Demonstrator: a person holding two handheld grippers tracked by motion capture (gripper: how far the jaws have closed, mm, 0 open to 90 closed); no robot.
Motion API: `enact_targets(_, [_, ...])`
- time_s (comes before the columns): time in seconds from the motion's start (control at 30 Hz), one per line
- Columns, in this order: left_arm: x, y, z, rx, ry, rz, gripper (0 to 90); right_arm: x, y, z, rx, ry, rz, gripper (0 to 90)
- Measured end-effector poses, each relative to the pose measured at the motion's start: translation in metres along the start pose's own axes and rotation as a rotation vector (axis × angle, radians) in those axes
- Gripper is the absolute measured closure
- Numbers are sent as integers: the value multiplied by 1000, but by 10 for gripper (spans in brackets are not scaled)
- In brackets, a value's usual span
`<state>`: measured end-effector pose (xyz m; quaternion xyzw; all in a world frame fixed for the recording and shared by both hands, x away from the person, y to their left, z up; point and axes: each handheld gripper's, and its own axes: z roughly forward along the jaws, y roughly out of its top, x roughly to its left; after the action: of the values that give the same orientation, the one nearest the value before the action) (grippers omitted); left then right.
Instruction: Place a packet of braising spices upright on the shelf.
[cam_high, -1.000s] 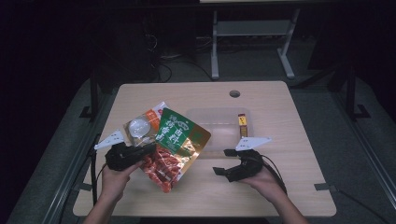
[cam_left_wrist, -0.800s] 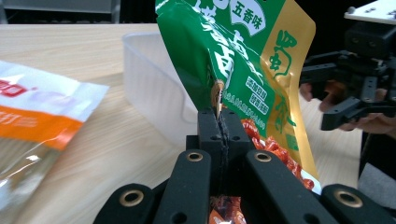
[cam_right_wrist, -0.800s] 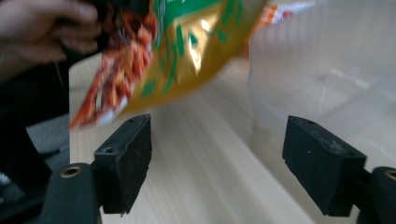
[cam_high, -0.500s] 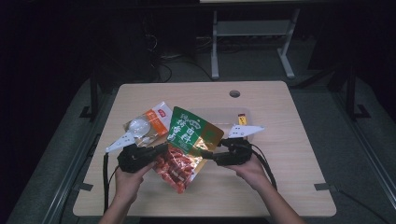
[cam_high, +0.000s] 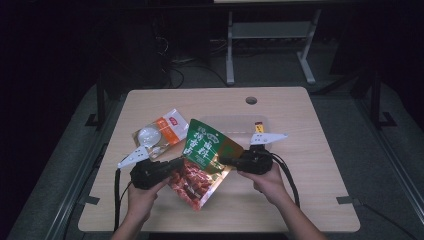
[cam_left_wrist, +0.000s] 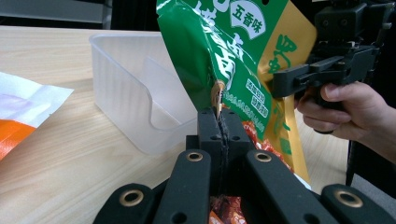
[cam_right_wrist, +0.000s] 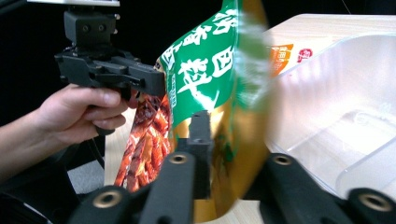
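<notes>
Green-and-red snack pouch (cam_high: 205, 162) is held up above the near-centre of the desk (cam_high: 310, 200), just near of the clear plastic container (cam_high: 235, 125). Its left edge is clamped in the fully closed left hand-held gripper (cam_high: 176, 163). The right hand-held gripper (cam_high: 226, 161) jaws have just been closing and are pinched on the pouch's gold right edge. An orange-and-white packet (cam_high: 160, 132) is seen lying to the far left.

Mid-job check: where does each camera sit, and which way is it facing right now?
High view: above the table's near side, facing forward and down; both forearms, left gripper, right gripper.
Left gripper view: along its shut jaws, facing the green snack bag, clear tub, right gripper.
Right gripper view: faces the bag's other side, left gripper.
Shared: the bag, held from both sides.
</notes>
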<state>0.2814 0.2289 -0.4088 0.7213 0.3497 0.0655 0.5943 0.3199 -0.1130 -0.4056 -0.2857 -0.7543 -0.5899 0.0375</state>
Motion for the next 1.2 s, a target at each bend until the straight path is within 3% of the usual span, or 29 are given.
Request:
enact_targets(0.27, [2, -5, 5, 26, -29, 13, 893, 1, 2, -3, 28, -16, -70, 898])
enact_targets(0.4, [-1, -8, 7, 72, -51, 50, 890, 3, 5, -8, 37, -29, -109, 900])
enact_targets(0.63, [-8, -12, 15, 123, -79, 73, 894, 5, 10, -16, 5, -24, -103, 897])
enact_targets(0.83, [-8, -13, 17, 116, -88, 61, 894, 8, 12, -16, 7, -22, -123, 896])
enact_targets(0.93, [-8, -15, 18, 114, -105, 36, 894, 9, 12, -14, 16, -23, -138, 896])
enact_targets(1.2, [-10, -16, 21, 105, -139, 40, 895, 8, 12, -14, 11, -18, -129, 880])
